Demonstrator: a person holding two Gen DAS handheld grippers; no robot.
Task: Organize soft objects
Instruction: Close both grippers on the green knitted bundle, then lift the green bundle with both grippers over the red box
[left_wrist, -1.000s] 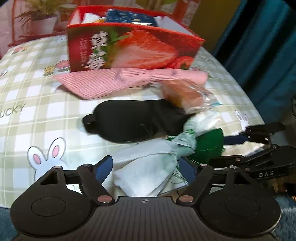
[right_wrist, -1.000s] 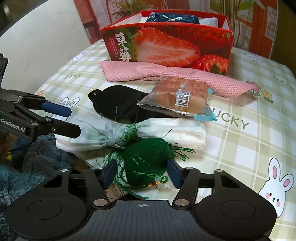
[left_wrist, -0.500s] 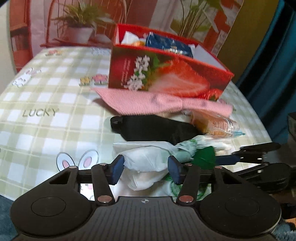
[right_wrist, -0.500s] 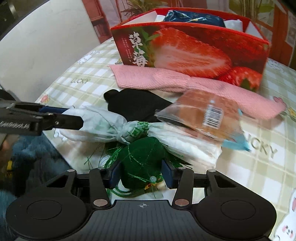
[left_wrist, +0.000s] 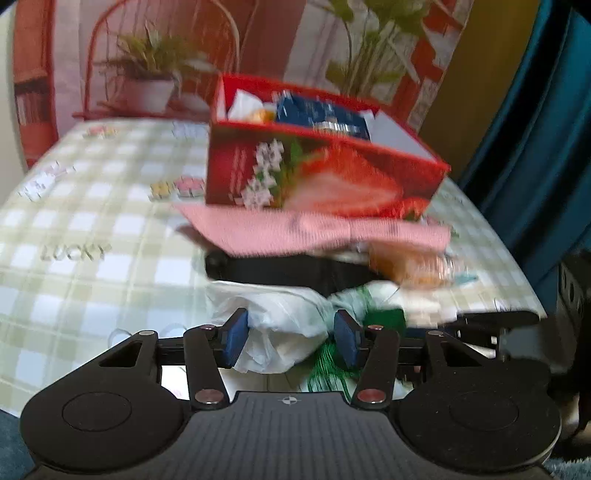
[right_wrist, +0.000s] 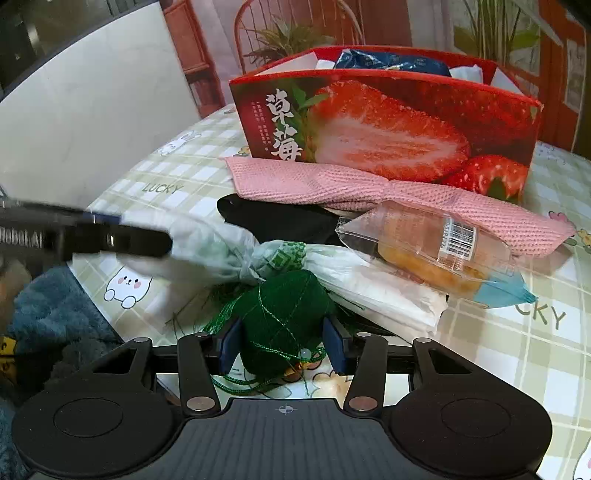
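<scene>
Behind both gripping hand-held grippers, the strawberry box (right_wrist: 388, 125) holds a blue packet (right_wrist: 391, 61) and white items.

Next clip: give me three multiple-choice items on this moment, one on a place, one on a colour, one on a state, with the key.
1. Where does the pink knitted cloth lie?
A. Inside the box
B. On the table before the red strawberry-print box
C. On the floor

2. What colour is the round tasselled pouch?
A. Green
B. Yellow
C. Pink

3. What is the left tool doing?
A. Standing wide open
B. Closed on the white knotted plastic bag
C. Gripping the box

Key: B, it lies along the box front; A, dark green cloth; B, both pads press the bag.
</scene>
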